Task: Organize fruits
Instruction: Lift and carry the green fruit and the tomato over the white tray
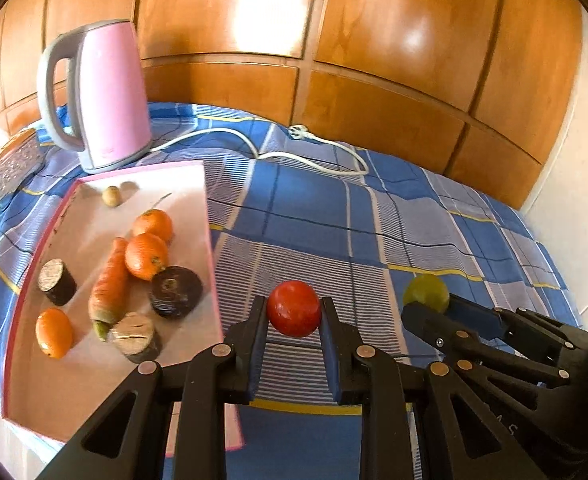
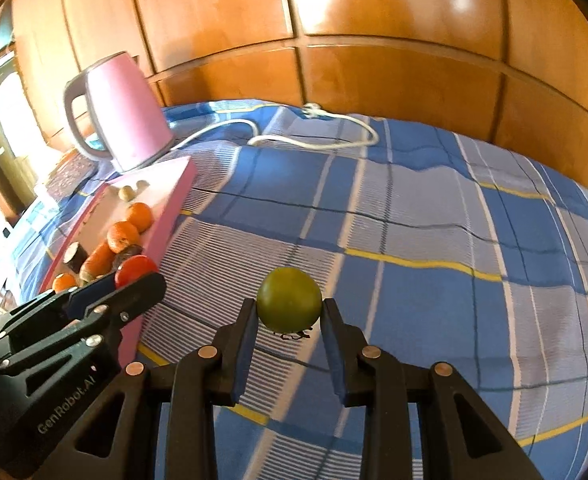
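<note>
My left gripper (image 1: 294, 312) is shut on a red round fruit (image 1: 294, 308), held just above the blue checked cloth, right of the pink tray (image 1: 210, 216). My right gripper (image 2: 290, 312) is shut on a green round fruit (image 2: 289, 298), also lifted off the cloth. In the left wrist view the green fruit (image 1: 427, 290) and the right gripper (image 1: 433, 308) show at the right. The right wrist view has the red fruit (image 2: 134, 270) in the left gripper (image 2: 132, 282) at the left. On the tray lie oranges (image 1: 146, 255), a carrot (image 1: 110, 284) and dark round pieces (image 1: 176, 290).
A pink kettle (image 1: 110, 92) stands behind the tray, its white cord (image 1: 313, 160) and plug trailing across the cloth toward the wooden panel wall (image 1: 373, 40). A patterned box (image 1: 12, 164) lies at the far left. A small brownish fruit (image 1: 111, 195) sits near the tray's far end.
</note>
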